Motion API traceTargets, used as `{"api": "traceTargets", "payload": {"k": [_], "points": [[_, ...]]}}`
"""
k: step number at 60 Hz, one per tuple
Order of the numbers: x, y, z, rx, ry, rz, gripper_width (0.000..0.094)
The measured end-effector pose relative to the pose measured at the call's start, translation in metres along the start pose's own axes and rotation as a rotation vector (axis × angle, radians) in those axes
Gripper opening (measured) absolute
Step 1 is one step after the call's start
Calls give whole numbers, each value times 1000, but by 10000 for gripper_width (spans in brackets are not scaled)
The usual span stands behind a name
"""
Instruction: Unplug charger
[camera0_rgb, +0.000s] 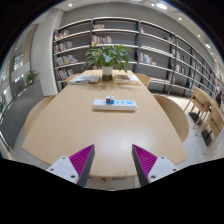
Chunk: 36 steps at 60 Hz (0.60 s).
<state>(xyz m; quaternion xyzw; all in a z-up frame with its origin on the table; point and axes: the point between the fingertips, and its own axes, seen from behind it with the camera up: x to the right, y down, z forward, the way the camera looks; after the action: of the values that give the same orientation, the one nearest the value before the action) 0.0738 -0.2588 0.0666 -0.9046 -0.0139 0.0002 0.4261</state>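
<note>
The white power strip (115, 102) with what looks like a charger plugged into it lies flat on the bench (70, 125), well ahead of the gripper (112, 160) and roughly centred beyond its spread, empty fingers. From this far, the plug is too small to tell apart; closing on the strip's body would drag the whole strip instead. A potted plant (107, 56) stands beyond it.

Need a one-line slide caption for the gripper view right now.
Open gripper hovers over a wooden table, a white power strip beyond its fingers, potted plant and bookshelves behind.
</note>
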Motion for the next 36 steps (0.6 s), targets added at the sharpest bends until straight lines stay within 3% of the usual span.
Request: {"api": "traceTargets", "payload": {"k": [3,16,24,29,33,35,36], "points": [[-1,-12,50,9,6,10,728],[-9,-98,152,46,-19,32,717],[-14,-137,204,64,-11,23,641],[-14,-144,228,59,8,19,535],[-10,-142,236,36,33,11,385],[-13,-146,238,54,21,28,266],[-11,-147,238,57,29,35,256]]}}
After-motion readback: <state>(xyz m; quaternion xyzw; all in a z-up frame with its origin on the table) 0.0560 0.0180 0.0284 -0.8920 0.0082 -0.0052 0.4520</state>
